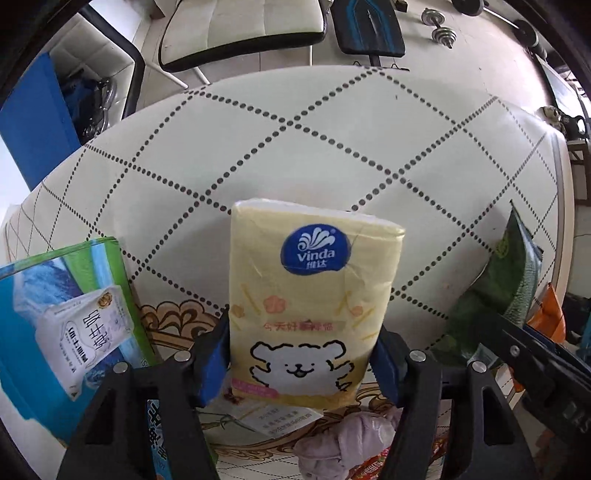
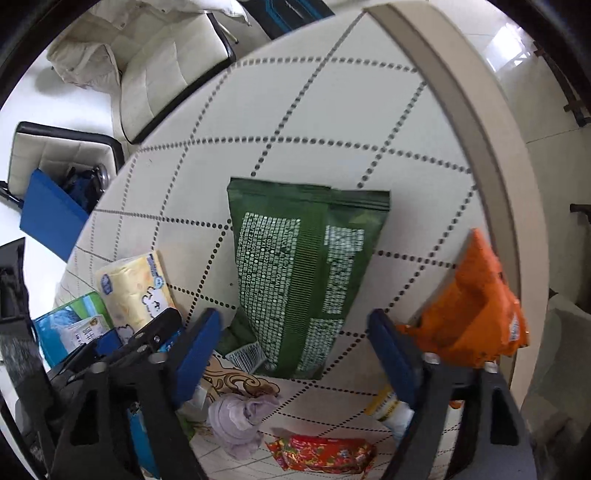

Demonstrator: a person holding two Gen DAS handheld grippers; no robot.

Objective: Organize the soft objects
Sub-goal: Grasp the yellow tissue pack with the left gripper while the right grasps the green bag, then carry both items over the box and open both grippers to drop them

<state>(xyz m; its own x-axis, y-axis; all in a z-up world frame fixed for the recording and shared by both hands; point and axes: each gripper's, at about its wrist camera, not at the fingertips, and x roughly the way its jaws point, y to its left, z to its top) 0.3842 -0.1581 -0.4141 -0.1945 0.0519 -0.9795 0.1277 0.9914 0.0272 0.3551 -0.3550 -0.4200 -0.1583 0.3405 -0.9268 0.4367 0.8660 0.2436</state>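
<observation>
My left gripper (image 1: 301,347) is shut on a yellow Vinda tissue pack (image 1: 310,291) and holds it upright above the table; the pack also shows in the right wrist view (image 2: 135,291). A crumpled lilac cloth (image 1: 347,439) lies below it, also seen in the right wrist view (image 2: 240,421). My right gripper (image 2: 295,343) is open and empty, its jaws either side of the lower end of a green snack bag (image 2: 299,266) lying flat. An orange bag (image 2: 472,306) lies to the right by the table rim.
A blue-green box (image 1: 62,332) stands at the left. A red patterned packet (image 2: 325,452) and a white-yellow tube (image 2: 391,410) lie near the front. The round white table (image 1: 332,147) has a dotted diamond pattern. Chairs (image 1: 240,29) and dumbbells (image 1: 439,26) are beyond it.
</observation>
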